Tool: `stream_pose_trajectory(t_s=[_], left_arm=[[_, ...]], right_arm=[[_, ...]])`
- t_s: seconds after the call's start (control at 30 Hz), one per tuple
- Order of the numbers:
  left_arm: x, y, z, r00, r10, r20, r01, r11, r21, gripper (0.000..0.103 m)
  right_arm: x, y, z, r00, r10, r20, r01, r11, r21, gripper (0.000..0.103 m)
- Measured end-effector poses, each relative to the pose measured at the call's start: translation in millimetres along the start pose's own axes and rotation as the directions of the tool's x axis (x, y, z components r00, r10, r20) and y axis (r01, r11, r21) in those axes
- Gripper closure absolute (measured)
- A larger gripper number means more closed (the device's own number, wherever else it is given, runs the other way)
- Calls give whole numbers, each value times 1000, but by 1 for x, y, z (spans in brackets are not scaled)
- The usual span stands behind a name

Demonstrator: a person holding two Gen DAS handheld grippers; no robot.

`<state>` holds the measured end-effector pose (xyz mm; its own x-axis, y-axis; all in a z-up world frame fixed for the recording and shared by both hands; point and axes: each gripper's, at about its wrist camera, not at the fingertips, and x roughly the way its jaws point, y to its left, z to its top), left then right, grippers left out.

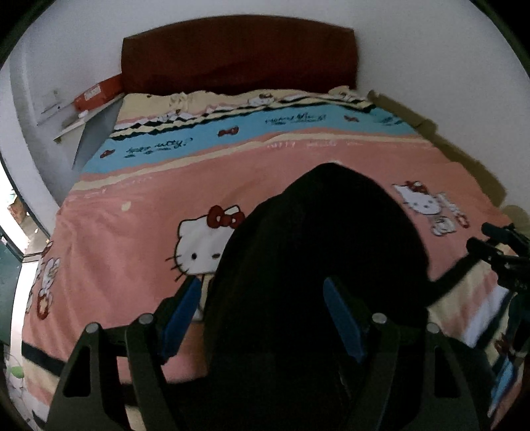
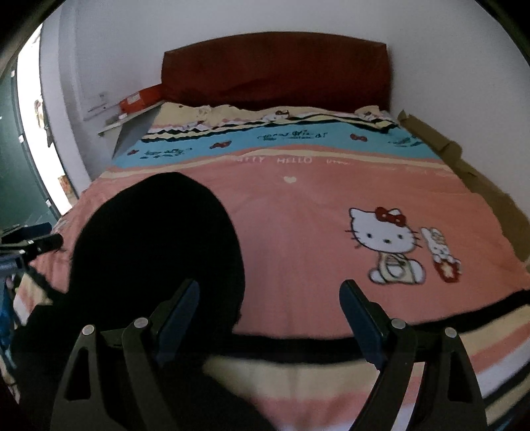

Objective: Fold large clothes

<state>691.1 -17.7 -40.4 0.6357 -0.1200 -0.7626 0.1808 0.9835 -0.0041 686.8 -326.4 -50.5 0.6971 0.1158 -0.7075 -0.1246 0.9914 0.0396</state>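
My left gripper and right gripper gape, released; only the left view shows the black garment between its fingers, at twelve o'clock.

The bed carries a pink bedspread printed with white cartoon cats wearing red bows; a blue band with dark script and small red bows crosses it near the head end, bordered by cream and black wavy stripes; cream and black stripes also run along the foot end. A dark red headboard stands against the white wall. At the left of the headboard, a white shelf holds a red box. Brown cardboard lies along the right edge of the bed.
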Motion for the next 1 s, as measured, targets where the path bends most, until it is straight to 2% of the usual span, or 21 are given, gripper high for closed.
stream_pose_trajectory(t_s=[0.2,0.37,0.4,0.43,0.47,0.5,0.53,0.57,0.6,0.67,0.77,0.83,1.0], left_arm=[[57,-8,7,999,33,-22,-33,999,12,28],[79,-10,7,1000,-10,-23,10,1000,15,31],[83,-11,7,1000,-9,-22,9,1000,20,36],[86,-12,8,1000,-11,-25,11,1000,21,48],[89,-11,8,999,-14,-32,15,1000,19,56],[93,-10,8,999,-19,-40,19,1000,12,68],[94,-9,7,999,-23,-42,23,1000,6,76],[94,-9,6,999,-22,-43,23,1000,4,80],[93,-9,5,999,-19,-44,20,1000,4,85],[87,-5,3,999,-21,-43,20,1000,-10,89],[64,-3,-1,998,-49,-26,48,998,-39,92],[40,-9,-7,998,-64,-16,64,998,-17,93],[-47,-18,-38,989,-140,43,140,990,6,94]], right_arm=[[72,14,12,1000,25,-15,-25,999,22,17],[112,25,13,998,44,-39,-42,999,30,17],[118,28,14,998,57,-39,-56,998,32,17],[122,30,15,997,66,-40,-65,997,32,17],[127,34,16,996,75,-40,-73,997,29,18],[131,37,16,996,83,-44,-82,996,27,21],[134,39,16,993,105,-51,-104,994,25,37],[136,41,16,990,128,-59,-127,992,26,58],[139,43,16,986,154,-69,-152,988,28,68],[138,47,15,982,177,-69,-176,984,23,83],[124,48,12,978,198,-58,-198,980,13,91],[106,47,9,975,217,-46,-216,976,13,93],[22,40,-15,956,294,4,-294,956,-7,94]])
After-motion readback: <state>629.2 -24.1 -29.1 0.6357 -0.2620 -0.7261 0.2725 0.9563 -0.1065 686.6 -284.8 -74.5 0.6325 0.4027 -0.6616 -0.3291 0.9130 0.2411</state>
